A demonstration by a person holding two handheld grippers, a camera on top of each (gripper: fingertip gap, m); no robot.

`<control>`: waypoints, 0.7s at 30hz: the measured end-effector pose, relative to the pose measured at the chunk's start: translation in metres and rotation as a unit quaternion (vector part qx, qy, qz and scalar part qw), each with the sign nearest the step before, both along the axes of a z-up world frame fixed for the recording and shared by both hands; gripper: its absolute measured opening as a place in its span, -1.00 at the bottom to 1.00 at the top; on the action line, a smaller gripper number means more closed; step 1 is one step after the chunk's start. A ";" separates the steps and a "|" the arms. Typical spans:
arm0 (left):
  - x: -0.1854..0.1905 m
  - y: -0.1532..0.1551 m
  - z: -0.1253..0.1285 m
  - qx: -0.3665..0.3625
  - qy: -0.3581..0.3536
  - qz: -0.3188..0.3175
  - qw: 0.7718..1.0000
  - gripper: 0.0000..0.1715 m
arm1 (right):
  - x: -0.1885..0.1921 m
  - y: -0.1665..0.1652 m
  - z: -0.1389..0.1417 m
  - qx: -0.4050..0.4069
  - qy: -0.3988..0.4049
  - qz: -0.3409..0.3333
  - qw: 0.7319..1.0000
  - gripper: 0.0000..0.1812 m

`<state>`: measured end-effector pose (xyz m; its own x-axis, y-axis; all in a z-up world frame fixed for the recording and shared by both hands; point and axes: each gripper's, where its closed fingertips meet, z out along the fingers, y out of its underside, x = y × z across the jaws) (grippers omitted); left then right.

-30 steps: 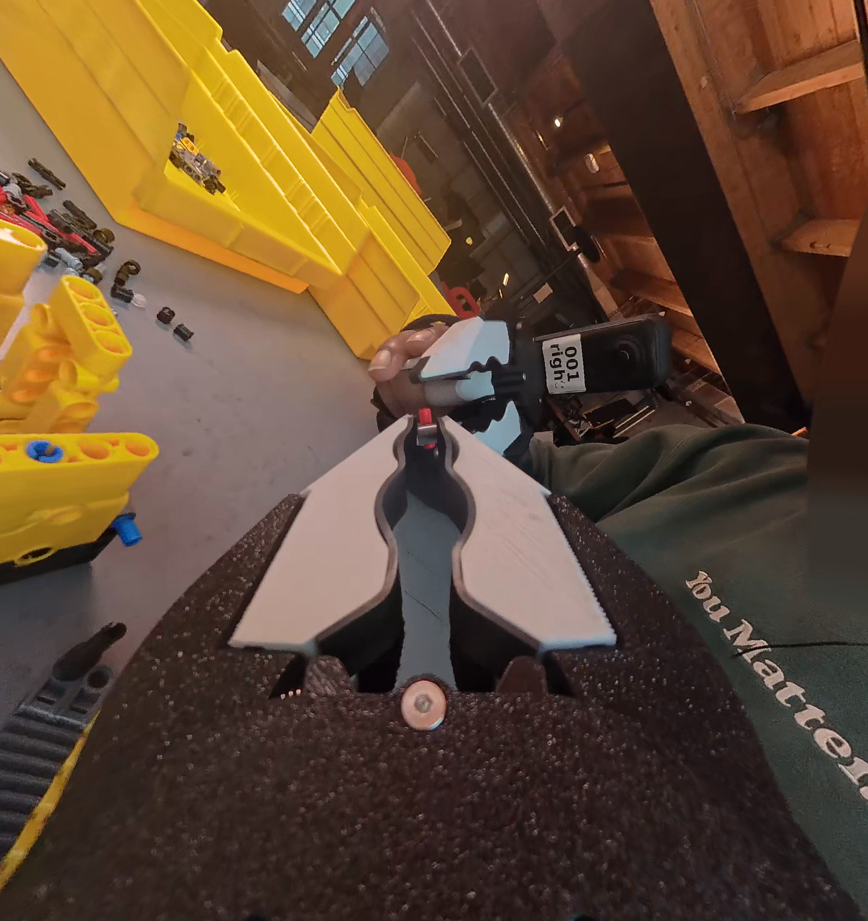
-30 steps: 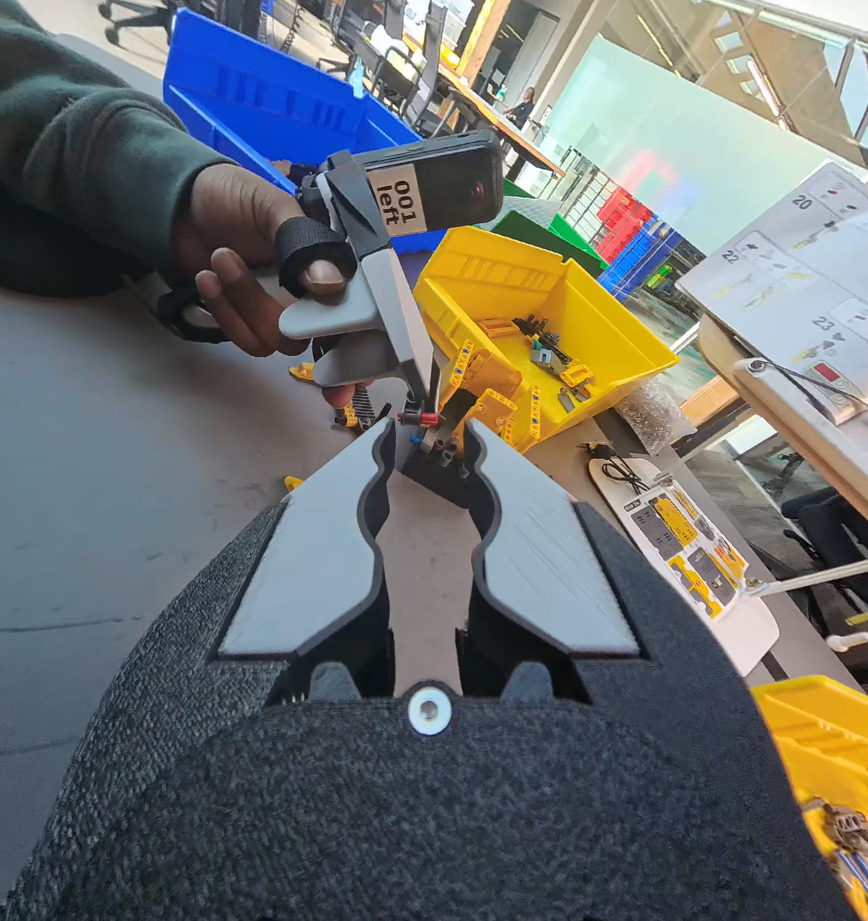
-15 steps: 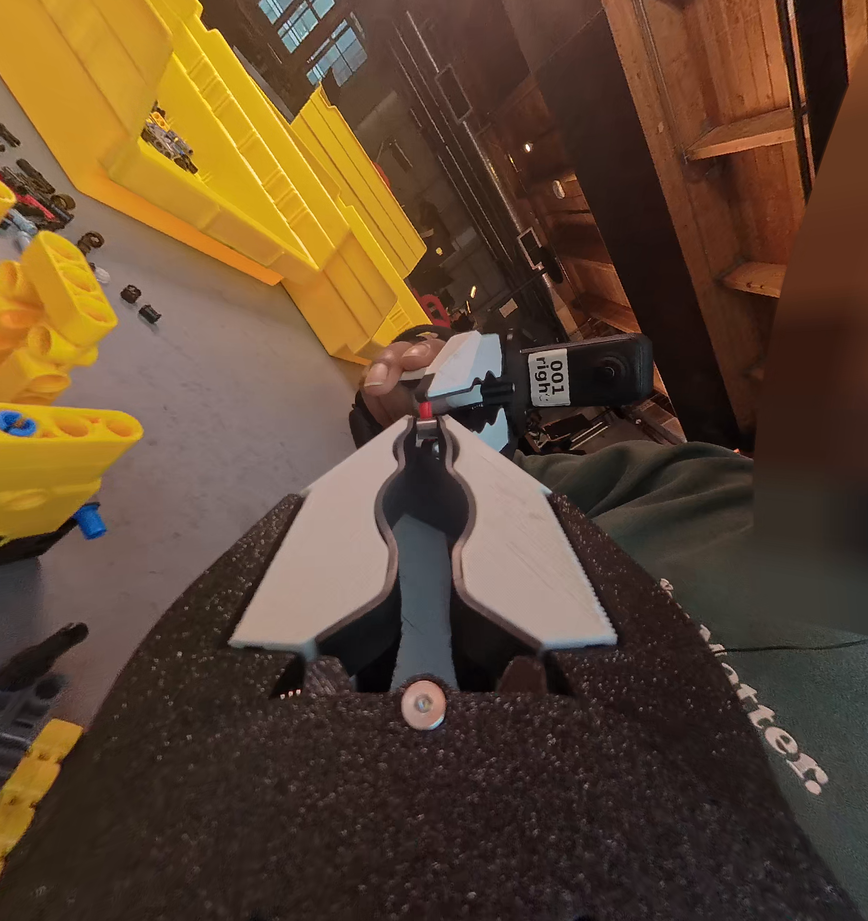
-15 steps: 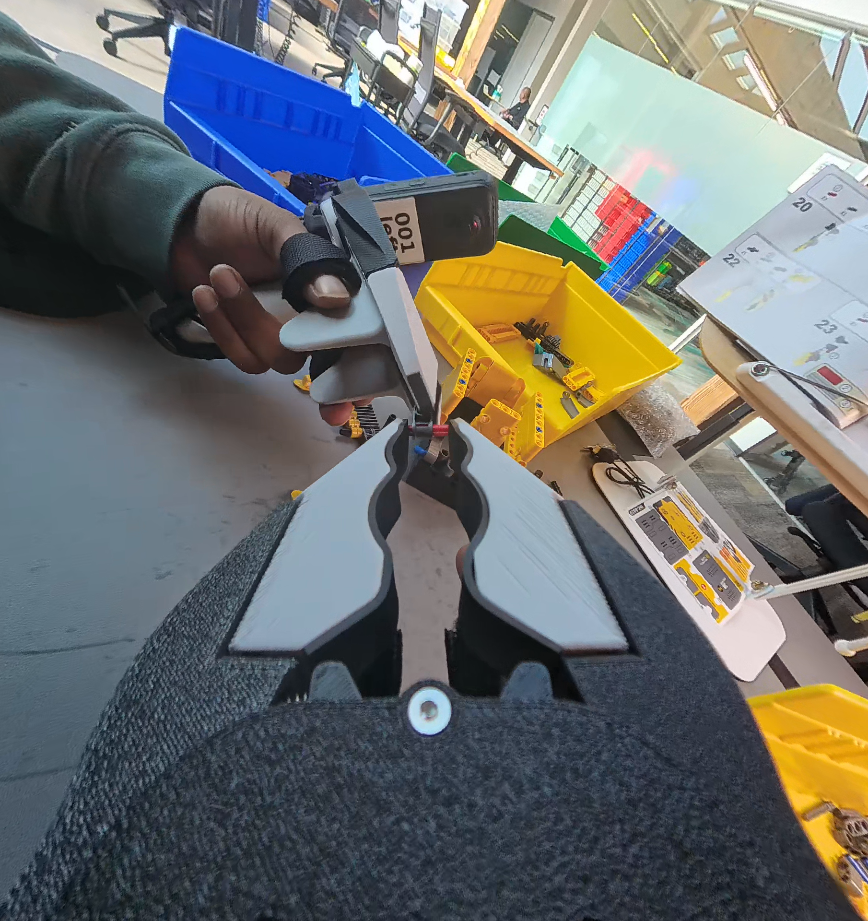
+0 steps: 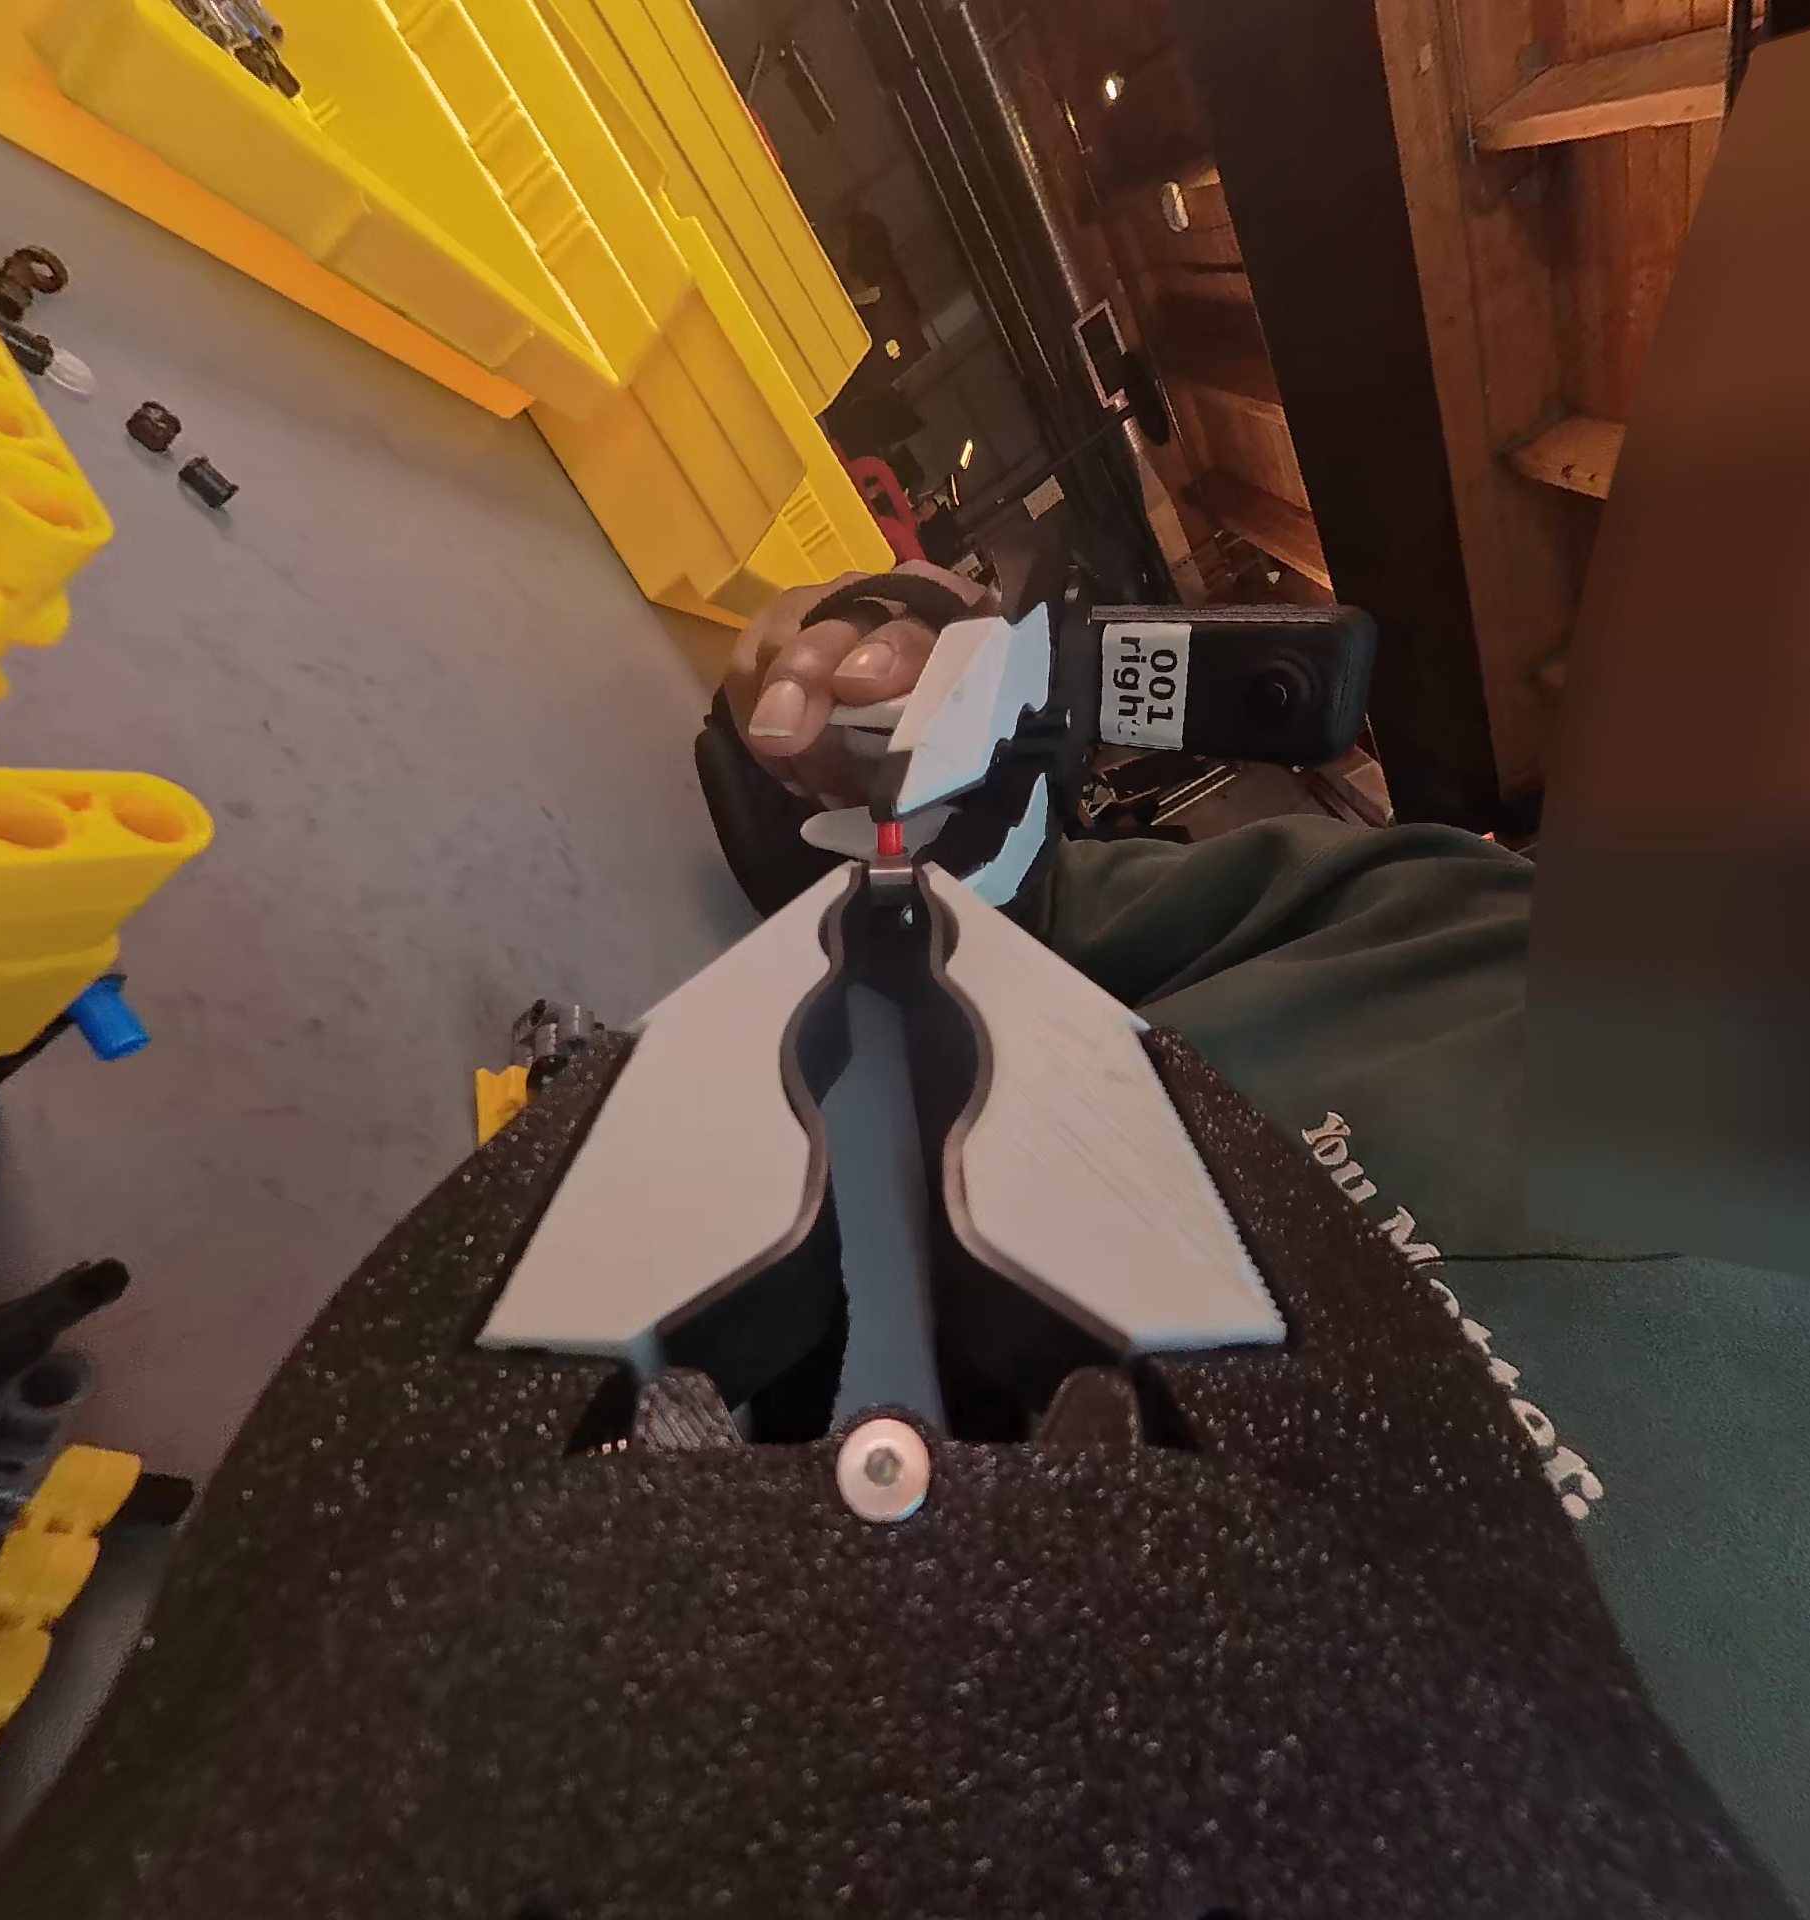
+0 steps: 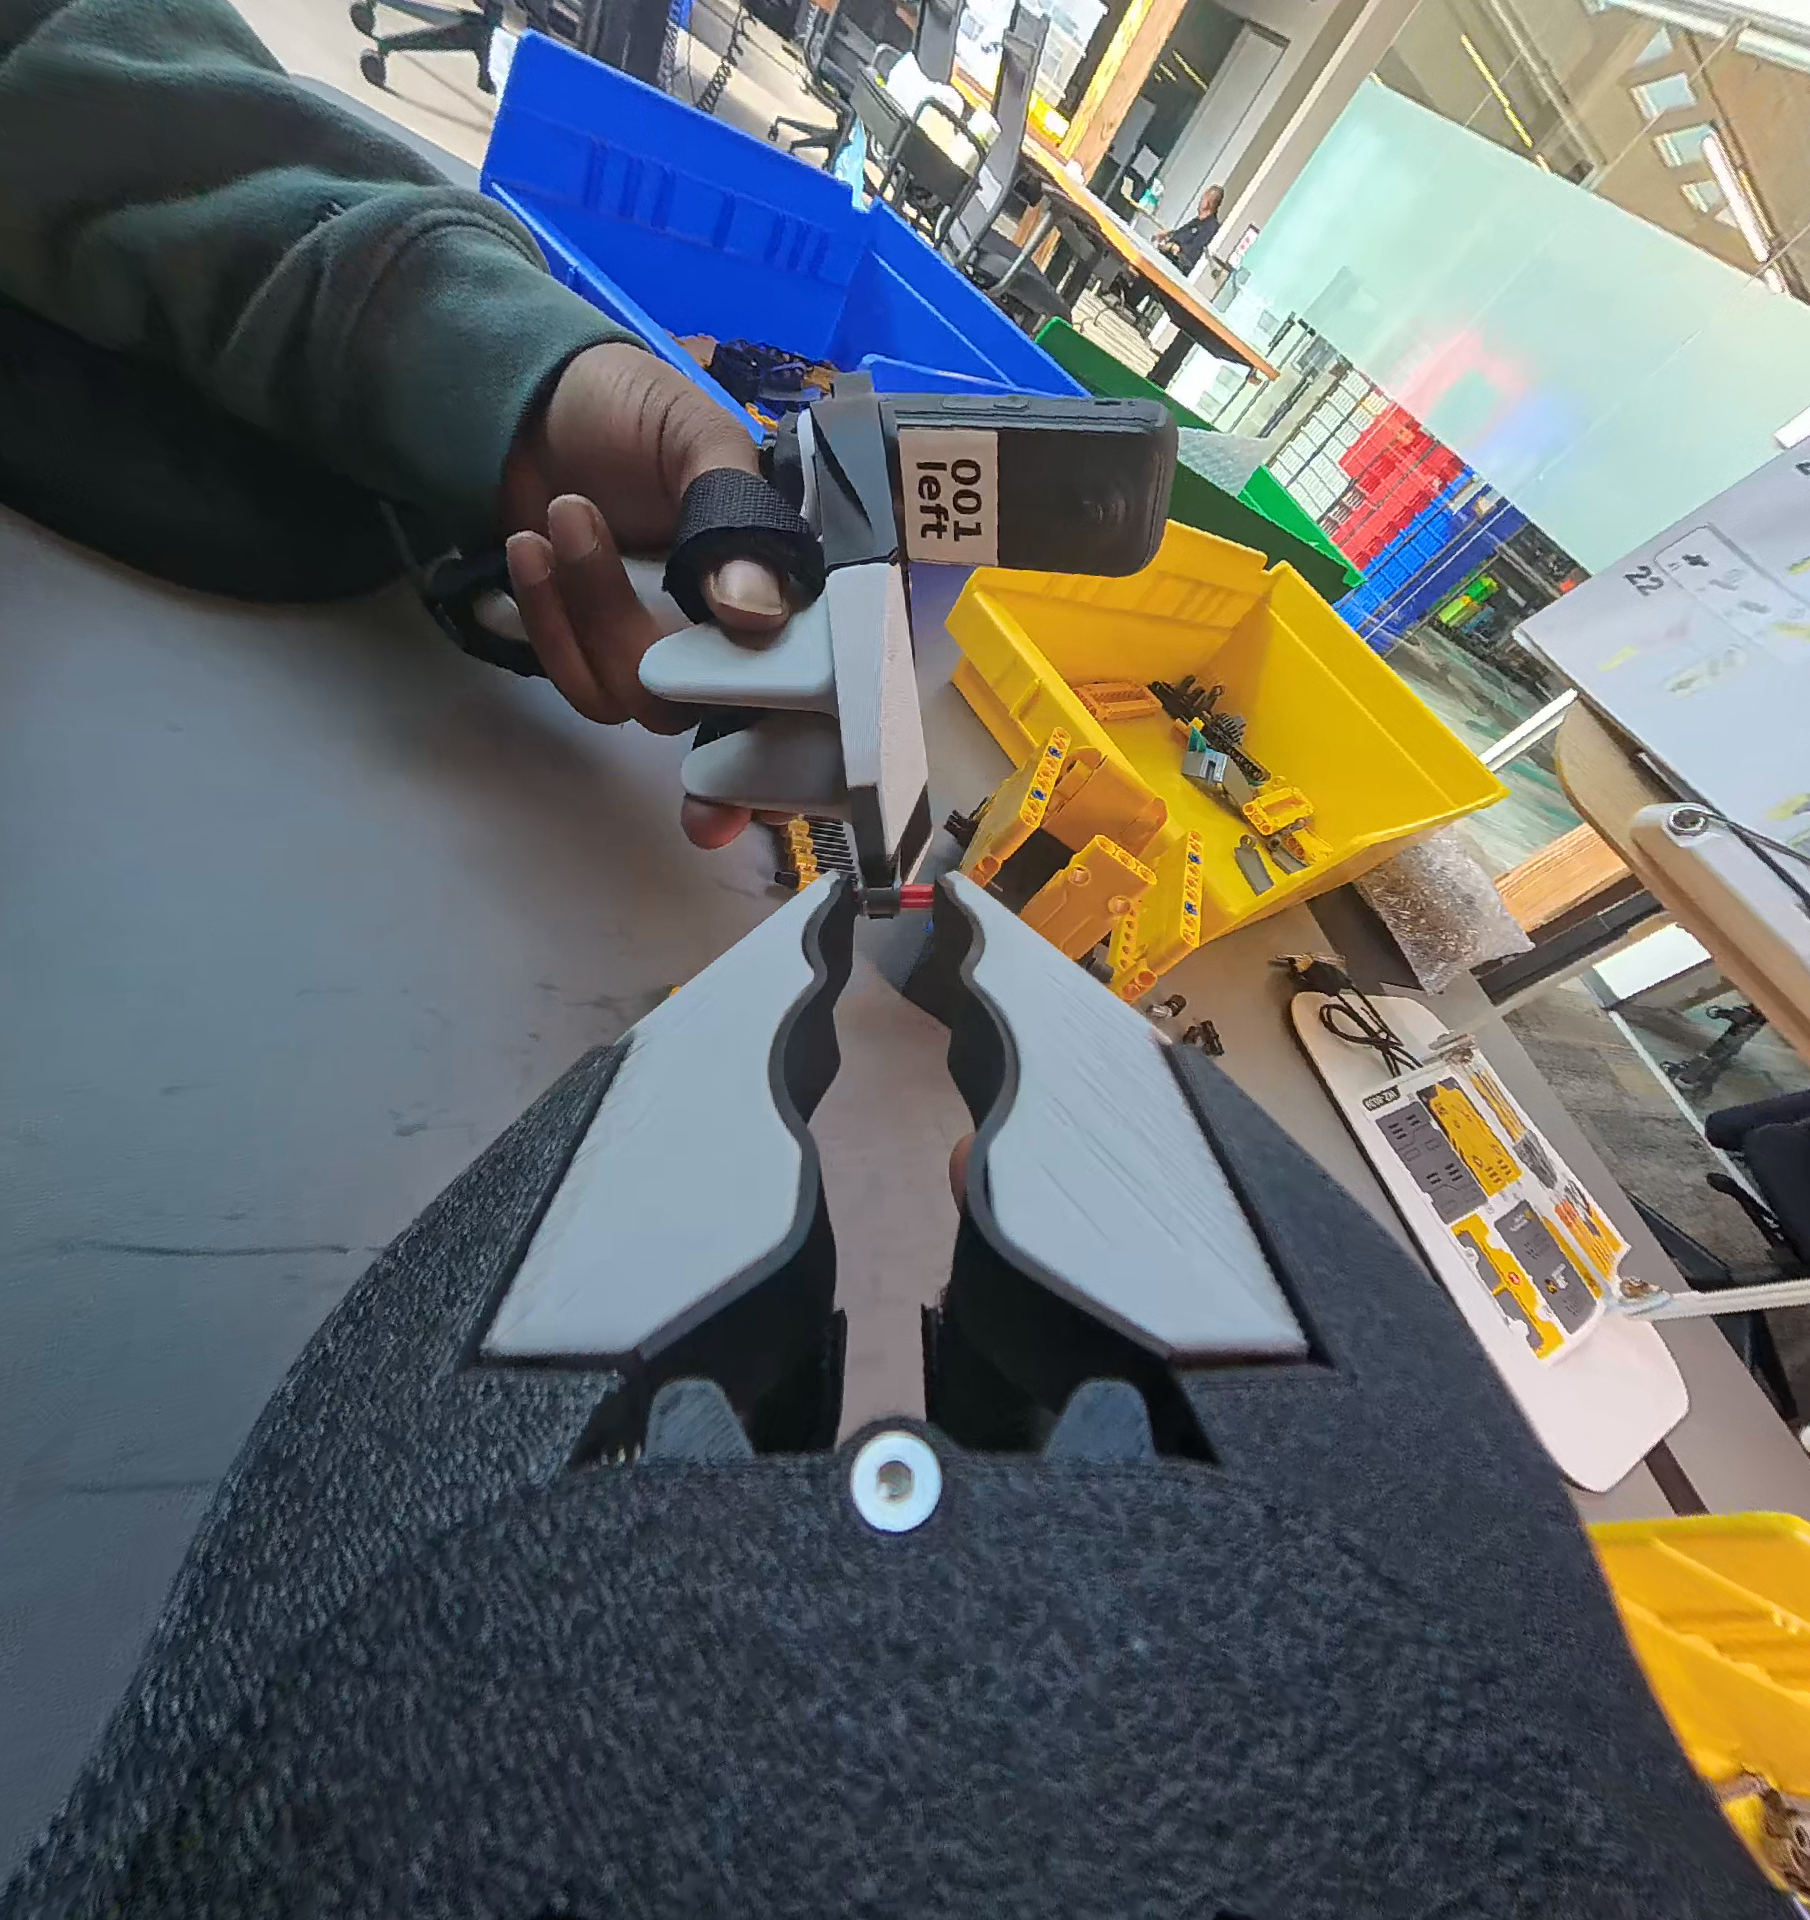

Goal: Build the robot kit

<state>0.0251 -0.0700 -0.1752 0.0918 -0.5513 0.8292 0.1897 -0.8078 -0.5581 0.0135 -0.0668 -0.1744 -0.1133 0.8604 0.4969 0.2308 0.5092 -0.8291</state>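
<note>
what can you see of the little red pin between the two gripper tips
The red pin is a short, thin rod of glossy plastic, with a small dark grey connector piece on one end. It is held in the air above the grey table, lying roughly level in the right wrist view. The left gripper is shut on the connector end. The right gripper has its fingers around the pin with a small gap; whether they touch it is unclear.

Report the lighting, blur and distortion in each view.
Left wrist view: dim, warm light; a smooth blurred patch fills the right edge; the yellow bins bow from wide-angle distortion; the left gripper is sharp. Right wrist view: bright daylight, glare on the glass wall; the right gripper is sharp.
</note>
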 end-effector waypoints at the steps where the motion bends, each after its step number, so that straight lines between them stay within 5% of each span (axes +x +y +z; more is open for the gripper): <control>1: 0.001 0.000 -0.001 -0.004 -0.001 -0.002 1.000 -0.92 | 0.001 0.000 -0.001 -0.002 -0.001 0.003 1.000 -0.85; 8: 0.003 -0.003 -0.005 -0.013 -0.001 -0.013 1.000 -0.92 | 0.003 -0.001 -0.005 -0.038 -0.016 0.014 0.999 -0.84; 21: 0.010 -0.013 -0.011 -0.013 0.005 -0.057 0.998 -0.92 | 0.009 -0.010 -0.010 0.023 -0.028 0.045 0.998 -0.84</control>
